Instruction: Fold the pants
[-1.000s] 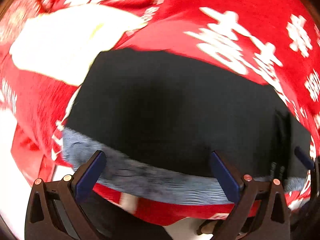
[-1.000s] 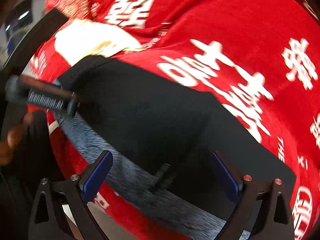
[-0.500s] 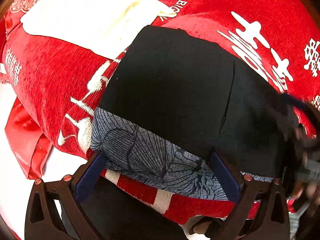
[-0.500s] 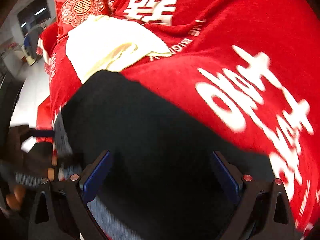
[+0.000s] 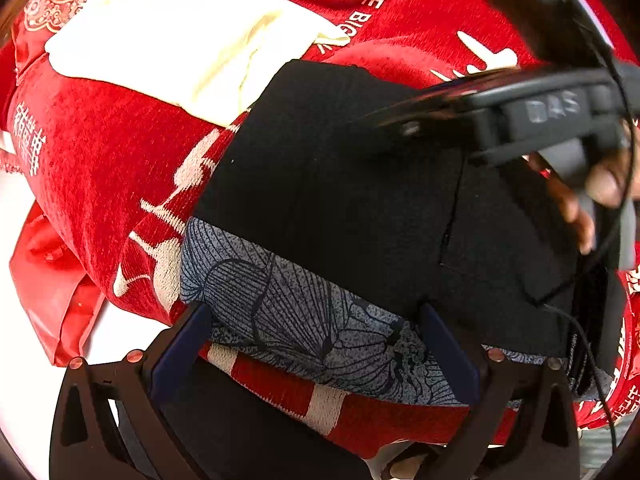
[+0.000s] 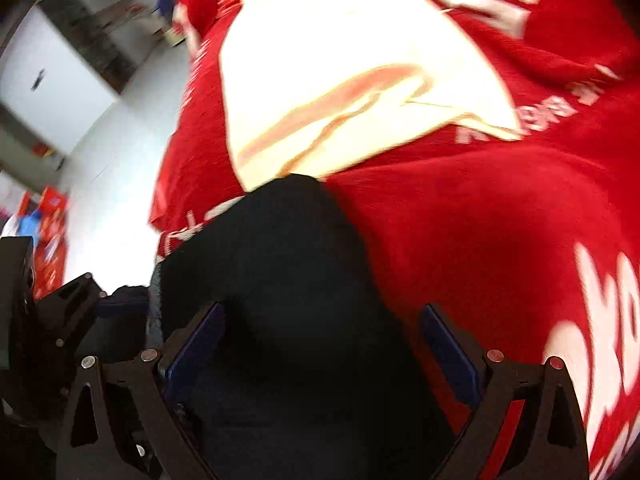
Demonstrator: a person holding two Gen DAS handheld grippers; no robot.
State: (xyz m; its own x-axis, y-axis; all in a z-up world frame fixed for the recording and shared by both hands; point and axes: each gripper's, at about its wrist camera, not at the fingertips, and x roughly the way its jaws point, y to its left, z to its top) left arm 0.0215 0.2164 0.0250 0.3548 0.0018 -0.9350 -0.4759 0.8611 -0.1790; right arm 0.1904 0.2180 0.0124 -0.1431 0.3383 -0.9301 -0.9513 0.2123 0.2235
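Note:
The black pants (image 5: 360, 200) lie folded on a red bed cover, with a grey patterned waistband lining (image 5: 304, 312) turned toward me. My left gripper (image 5: 316, 344) is open, its blue pads straddling that lining at the near edge without pinching it. The right gripper's body, held by a hand (image 5: 588, 188), crosses the upper right of the left wrist view. In the blurred right wrist view the pants (image 6: 288, 280) fill the lower middle, and my right gripper (image 6: 320, 344) hangs open just over the black cloth with nothing clamped.
The red cover with white characters (image 5: 100, 152) spans the bed. A cream folded cloth (image 5: 180, 48) lies just beyond the pants. The bed's edge drops to a pale floor (image 6: 112, 168) on the left, where a red bag (image 5: 52, 280) sits.
The right gripper has swung left over the pants, into the left wrist view. The left gripper has drawn back slightly, with the waistband lining staying between its pads.

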